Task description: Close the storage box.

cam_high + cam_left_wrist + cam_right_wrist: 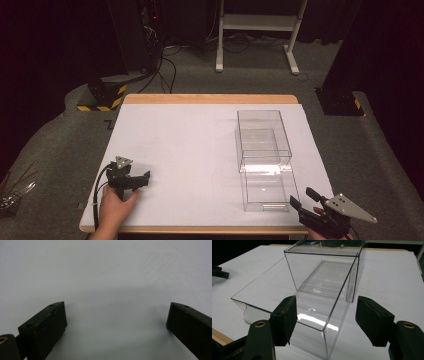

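Note:
A clear plastic box [263, 135] stands on the right half of the white table [190, 145]. Its clear drawer [265, 189] is pulled out toward the front edge. In the right gripper view the box [324, 267] and the drawer [312, 315] lie just ahead of my right gripper [327, 301], whose jaws stand wide apart and hold nothing. In the high view my right gripper [301, 196] sits at the front right corner, just right of the drawer front. My left gripper [145, 179] rests at the front left, open over the bare table [110, 272], with nothing between its fingers [50, 320].
The table's wooden rim [210, 99] runs along the far side. Beyond it on the grey floor are cables [167, 65], a white stand [257, 22] and black posts with a yellow-striped base [102, 97]. My left gripper [218, 271] shows far off in the right gripper view.

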Demonstrator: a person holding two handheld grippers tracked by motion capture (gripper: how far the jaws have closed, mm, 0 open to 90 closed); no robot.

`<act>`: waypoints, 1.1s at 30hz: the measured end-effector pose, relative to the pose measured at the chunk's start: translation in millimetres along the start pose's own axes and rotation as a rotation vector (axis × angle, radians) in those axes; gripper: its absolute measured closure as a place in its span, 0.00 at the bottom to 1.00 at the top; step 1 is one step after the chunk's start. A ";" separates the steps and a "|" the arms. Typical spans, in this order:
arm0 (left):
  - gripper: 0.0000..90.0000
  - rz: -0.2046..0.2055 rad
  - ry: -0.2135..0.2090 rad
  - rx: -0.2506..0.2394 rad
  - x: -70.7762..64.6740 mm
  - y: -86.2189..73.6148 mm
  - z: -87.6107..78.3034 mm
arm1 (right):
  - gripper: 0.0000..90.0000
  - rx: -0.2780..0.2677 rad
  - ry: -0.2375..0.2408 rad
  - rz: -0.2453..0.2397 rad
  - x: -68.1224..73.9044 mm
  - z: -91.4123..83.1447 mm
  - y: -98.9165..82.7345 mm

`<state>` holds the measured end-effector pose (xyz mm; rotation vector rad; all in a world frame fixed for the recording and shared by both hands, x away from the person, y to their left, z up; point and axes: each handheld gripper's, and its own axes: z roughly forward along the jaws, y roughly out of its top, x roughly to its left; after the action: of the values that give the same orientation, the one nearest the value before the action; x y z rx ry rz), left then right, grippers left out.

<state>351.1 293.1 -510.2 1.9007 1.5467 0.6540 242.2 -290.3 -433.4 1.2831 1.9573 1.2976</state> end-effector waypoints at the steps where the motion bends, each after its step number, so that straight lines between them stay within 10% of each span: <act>1: 0.03 0.000 0.000 0.000 0.0 0.0 0.0 | 0.38 0.003 0.001 -0.001 -0.3 0.2 -0.7; 33: 0.03 -0.001 0.001 0.000 -0.1 0.0 0.0 | 0.38 0.000 -0.014 -0.025 2.2 16.7 0.2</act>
<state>351.1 293.1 -510.2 1.8996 1.5484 0.6541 254.1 -280.7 -440.5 1.2603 1.9575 1.2726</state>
